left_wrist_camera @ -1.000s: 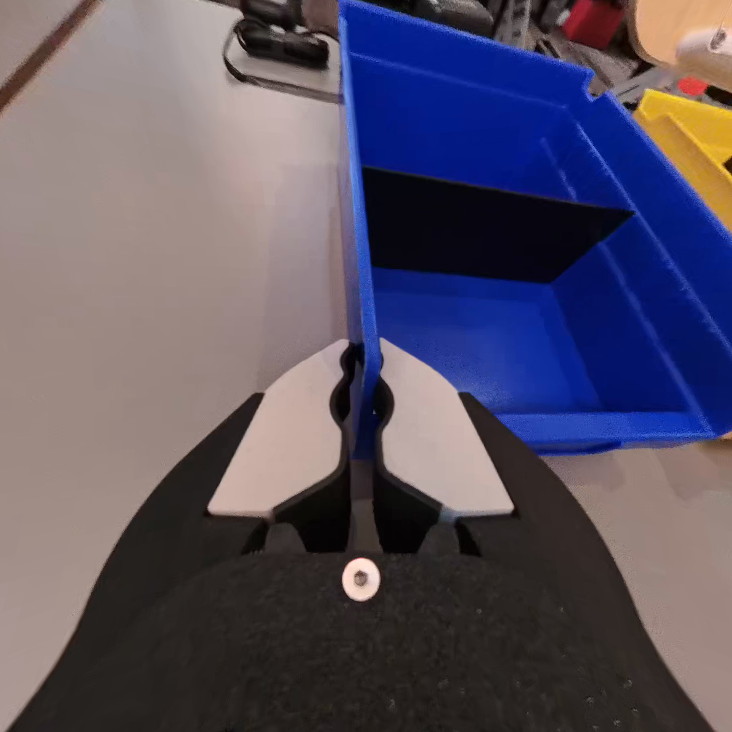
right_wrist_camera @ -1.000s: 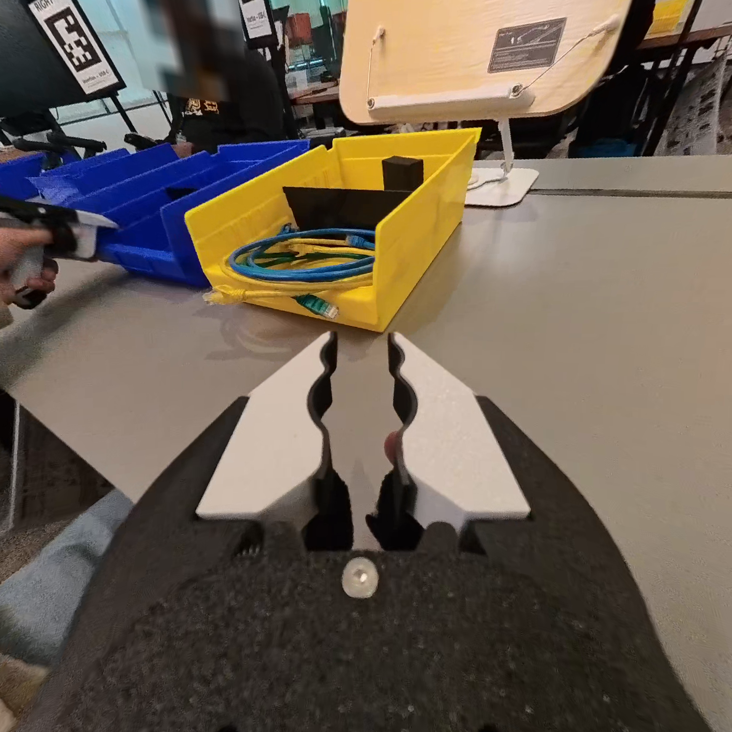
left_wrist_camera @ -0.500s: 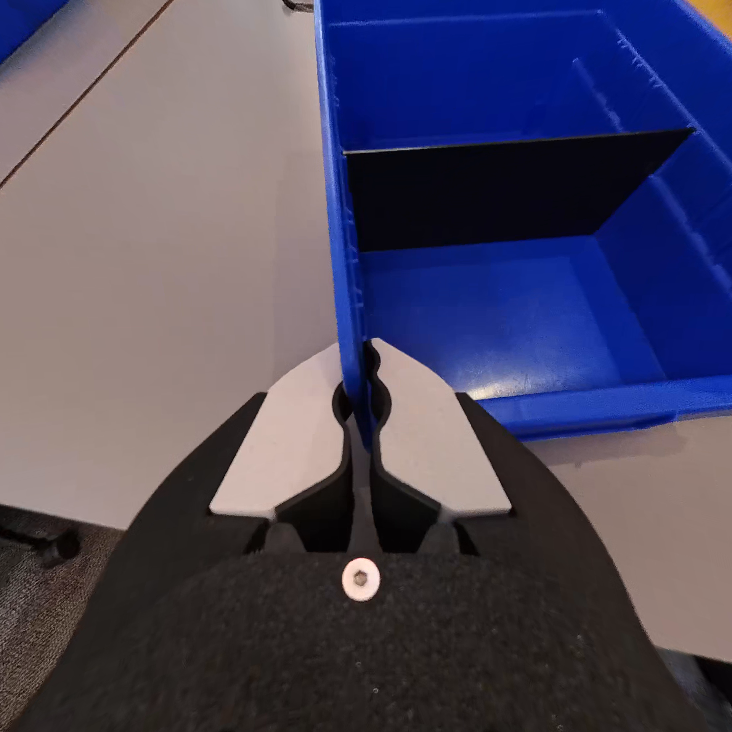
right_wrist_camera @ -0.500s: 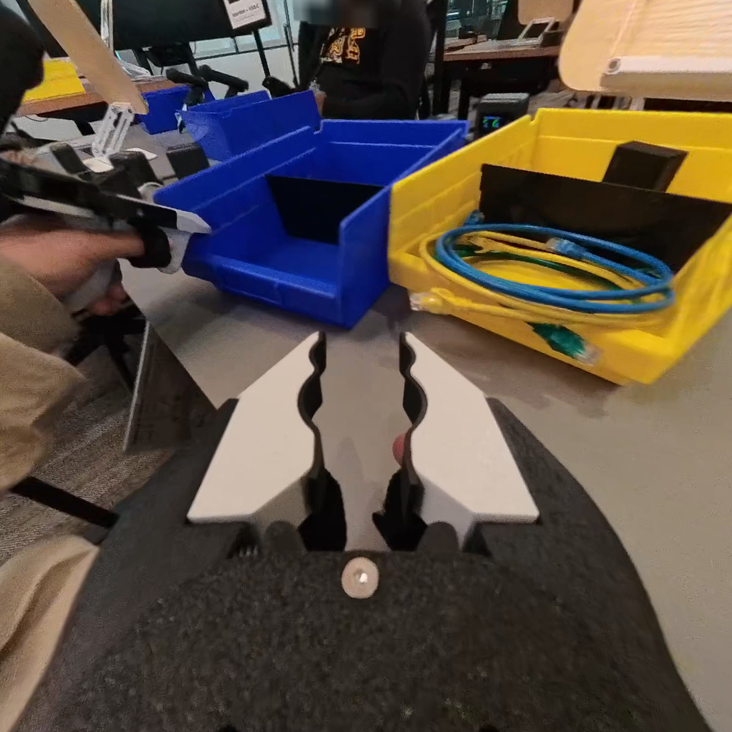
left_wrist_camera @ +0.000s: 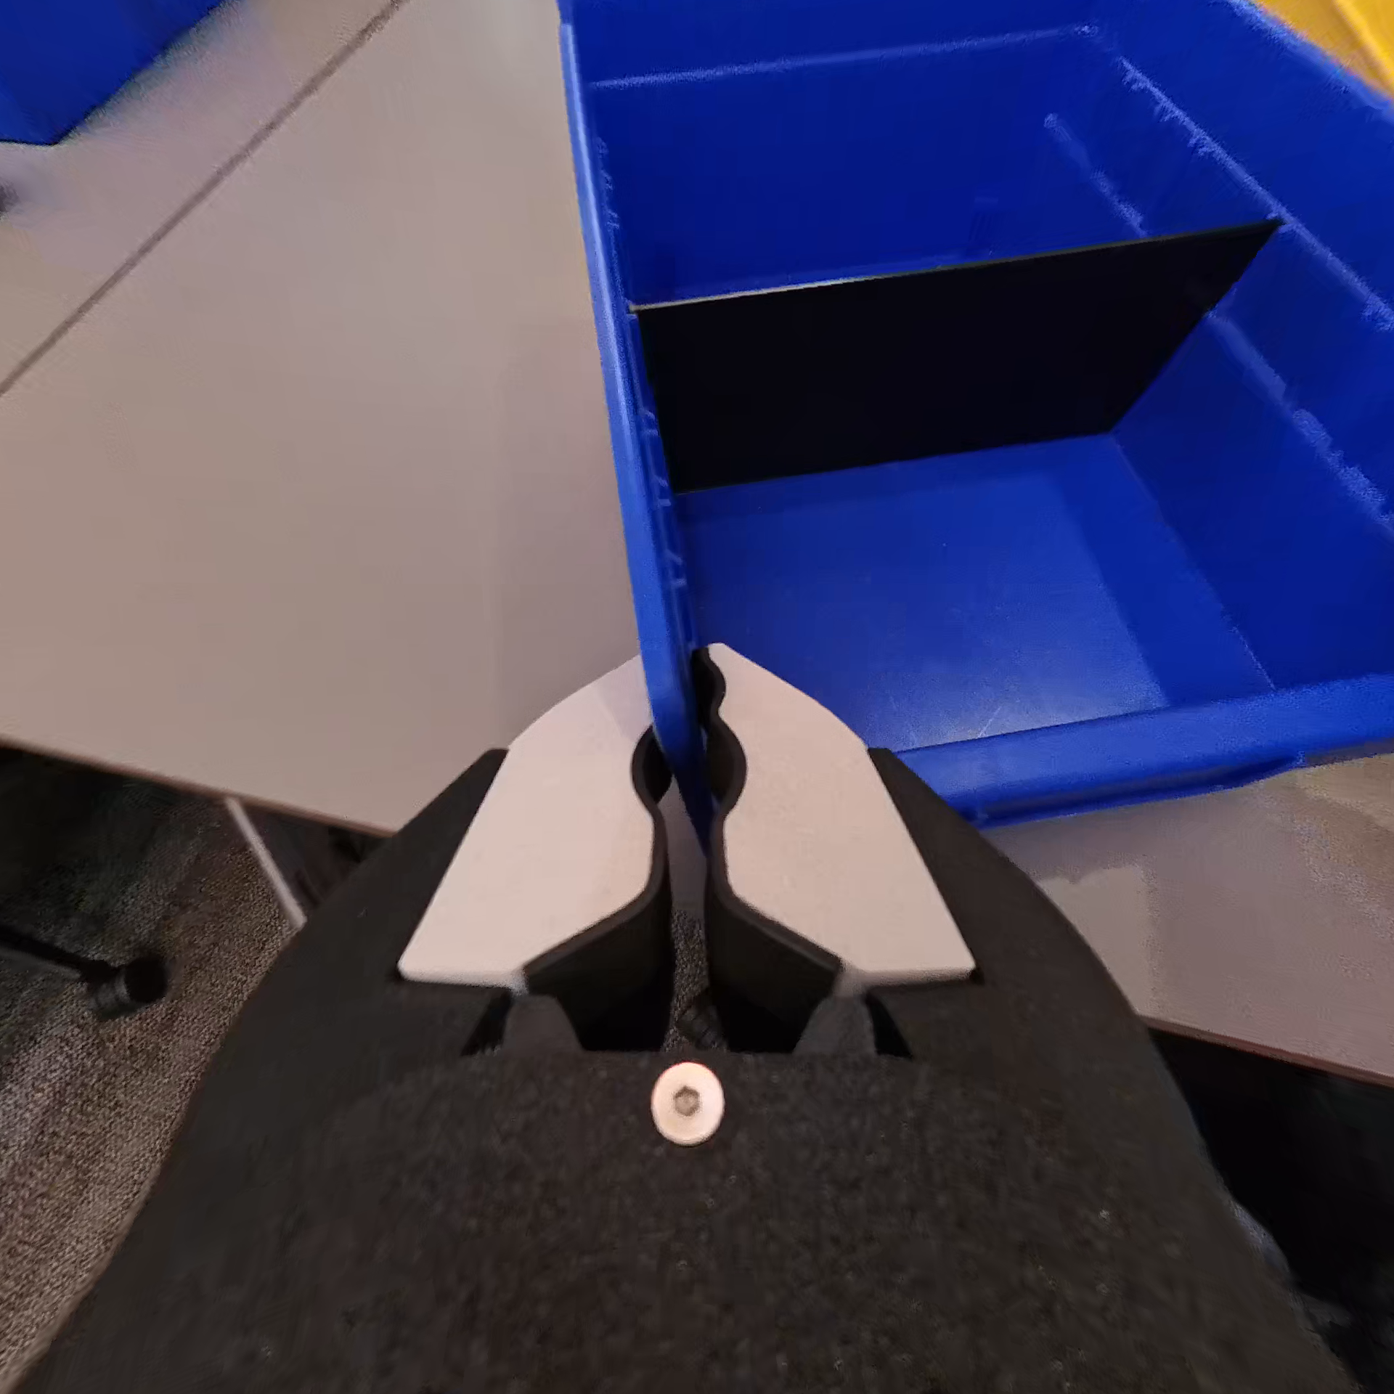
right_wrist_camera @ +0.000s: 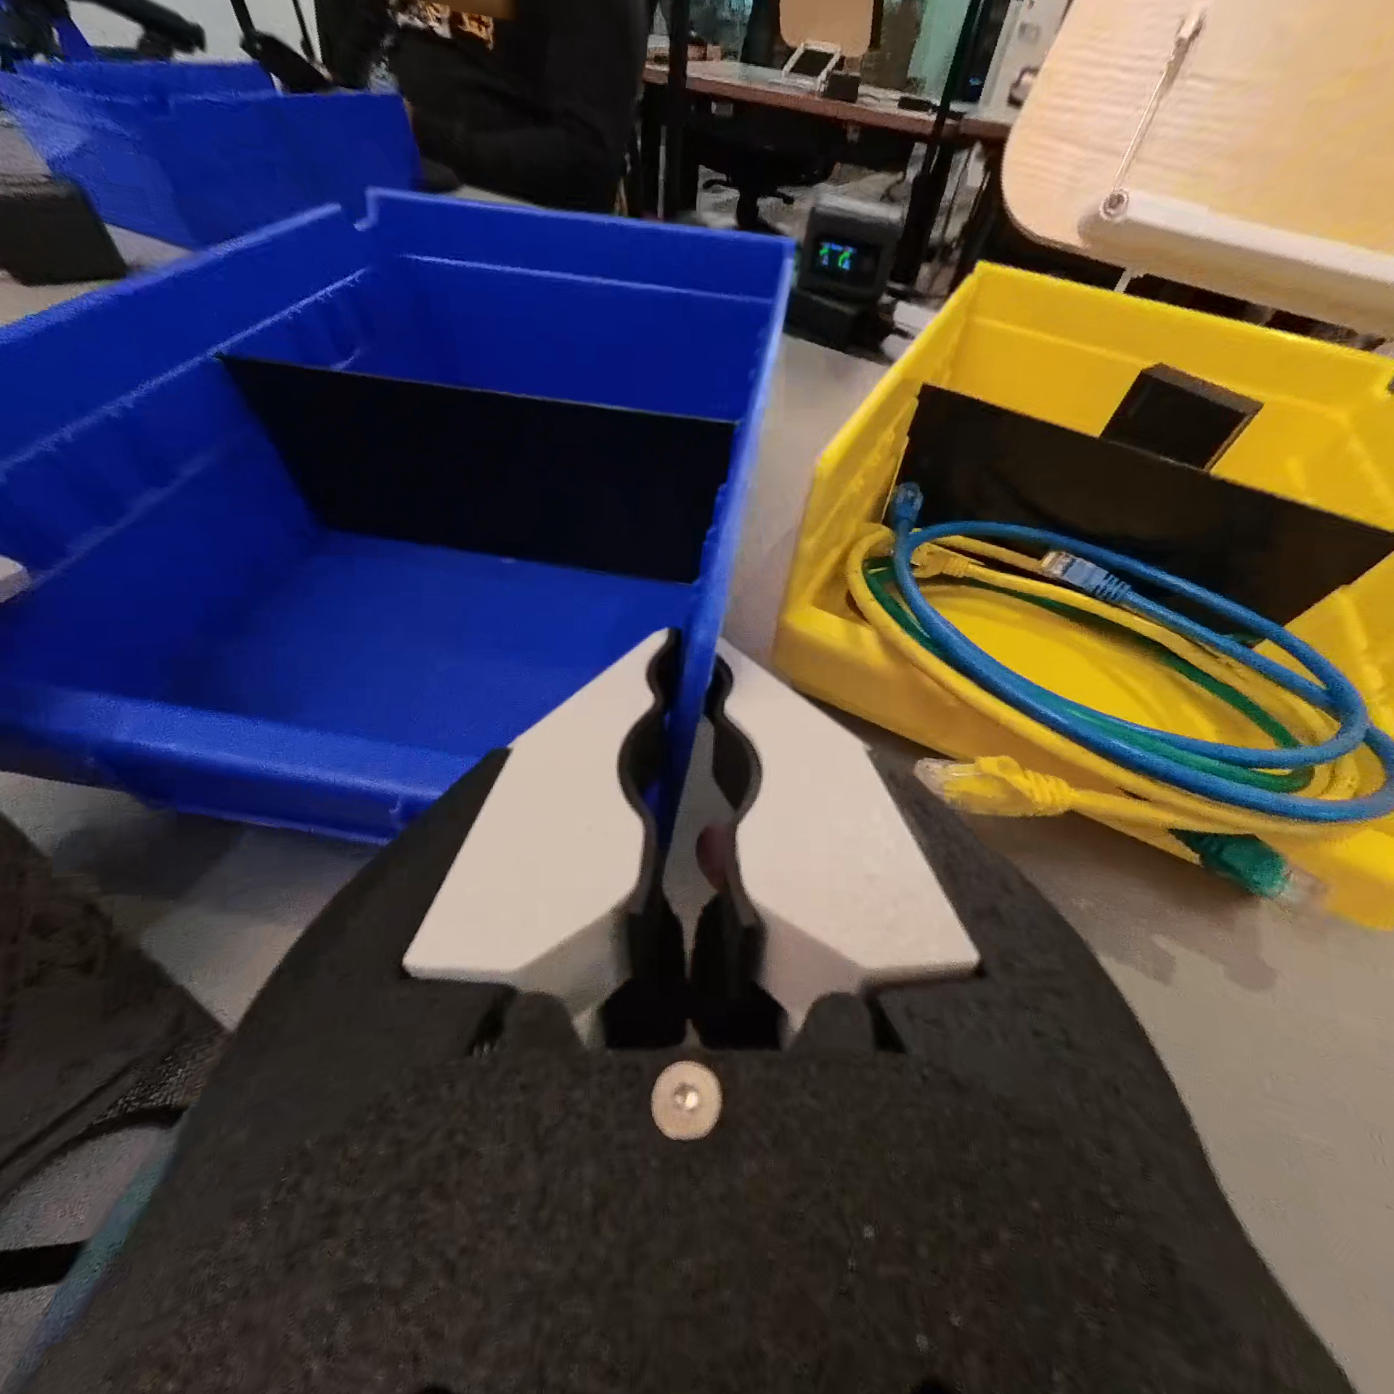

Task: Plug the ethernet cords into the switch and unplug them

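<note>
An empty blue bin (left_wrist_camera: 626, 377) with a black divider (left_wrist_camera: 905, 362) stands near the table's front edge. My left gripper (left_wrist_camera: 677, 658) is shut on its left wall near the front corner. In the right wrist view my right gripper (right_wrist_camera: 694, 649) straddles the blue bin's (right_wrist_camera: 377, 679) right wall, jaws closed on it. To the right a yellow bin (right_wrist_camera: 852, 664) holds coiled blue, yellow and green ethernet cords (right_wrist_camera: 1131, 724). A yellow plug (right_wrist_camera: 981, 777) and a green plug (right_wrist_camera: 1237, 860) hang over its front. A black box (right_wrist_camera: 1177, 415) stands behind its divider.
The table edge (left_wrist_camera: 226, 777) lies just left of my left gripper, with carpet below. More blue bins (right_wrist_camera: 188, 151) stand at the back left. A person in dark clothes (right_wrist_camera: 513, 90) is behind the table. A wooden board (right_wrist_camera: 1207, 151) on a stand rises behind the yellow bin.
My right gripper has swung left from the yellow bin to the blue bin and closed on its right wall. My left gripper has kept its hold and drawn back toward the table edge.
</note>
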